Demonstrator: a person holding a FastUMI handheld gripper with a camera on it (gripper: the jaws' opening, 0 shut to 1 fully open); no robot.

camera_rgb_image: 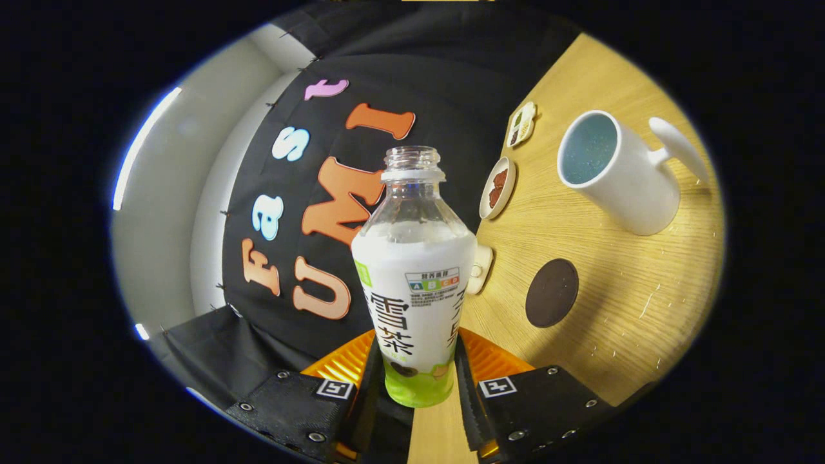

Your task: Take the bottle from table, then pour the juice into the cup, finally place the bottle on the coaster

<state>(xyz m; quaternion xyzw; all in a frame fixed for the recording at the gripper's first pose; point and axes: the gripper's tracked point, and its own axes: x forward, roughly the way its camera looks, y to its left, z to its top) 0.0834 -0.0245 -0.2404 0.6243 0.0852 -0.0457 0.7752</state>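
So the bottle [412, 283] is pinched low on its body by the gripper [416, 374], one finger pressed on each side, and it looks lifted and rolled over relative to the table [619, 309]. The cap is off and the white juice sits up near the shoulder, so a spill could easily be caused by a fast tilt. The cup [615, 171] is seen well beyond the fingers, mouth open, with the dark coaster [552, 293] between it and the bottle. Probably best if the neck is carried right over the rim first, then tipped slowly, and the squeeze kept firm.
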